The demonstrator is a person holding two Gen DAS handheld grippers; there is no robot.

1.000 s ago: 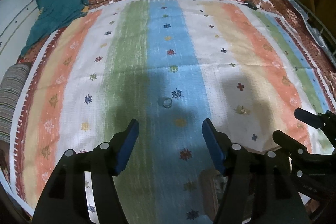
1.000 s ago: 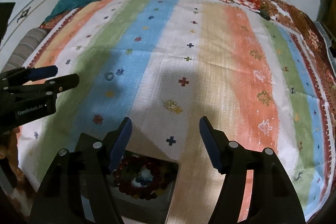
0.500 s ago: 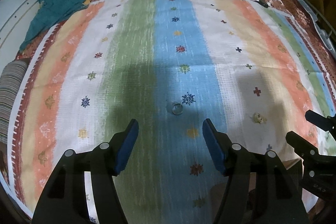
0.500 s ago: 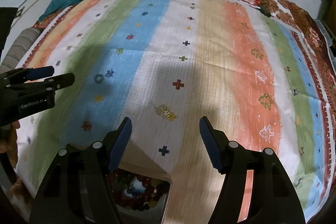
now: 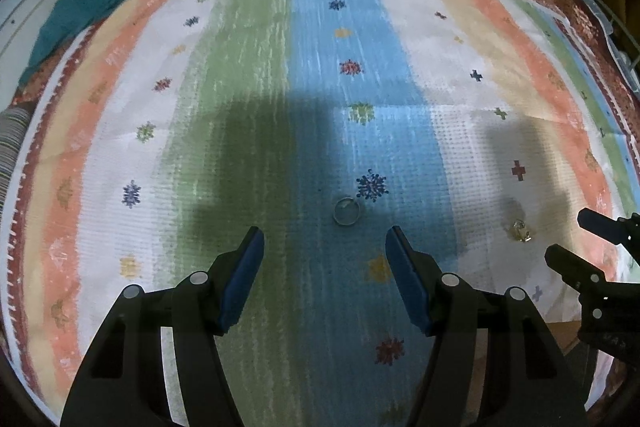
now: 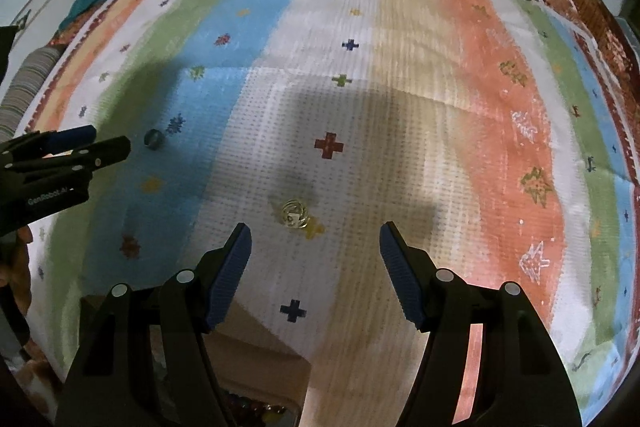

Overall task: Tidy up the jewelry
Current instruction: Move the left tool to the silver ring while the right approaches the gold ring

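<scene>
While both grippers hang over the striped cloth, neither touches anything. The left gripper is spread wide and empty, and a silver ring lies on the blue stripe just ahead of its fingertips, slightly right of centre. The right gripper is likewise spread wide and empty, with a small gold piece on the white stripe just ahead of it, nearer its left finger. A box at the near edge is mostly hidden behind that gripper; only a few coloured beads show. The gold piece's form is hard to make out.
</scene>
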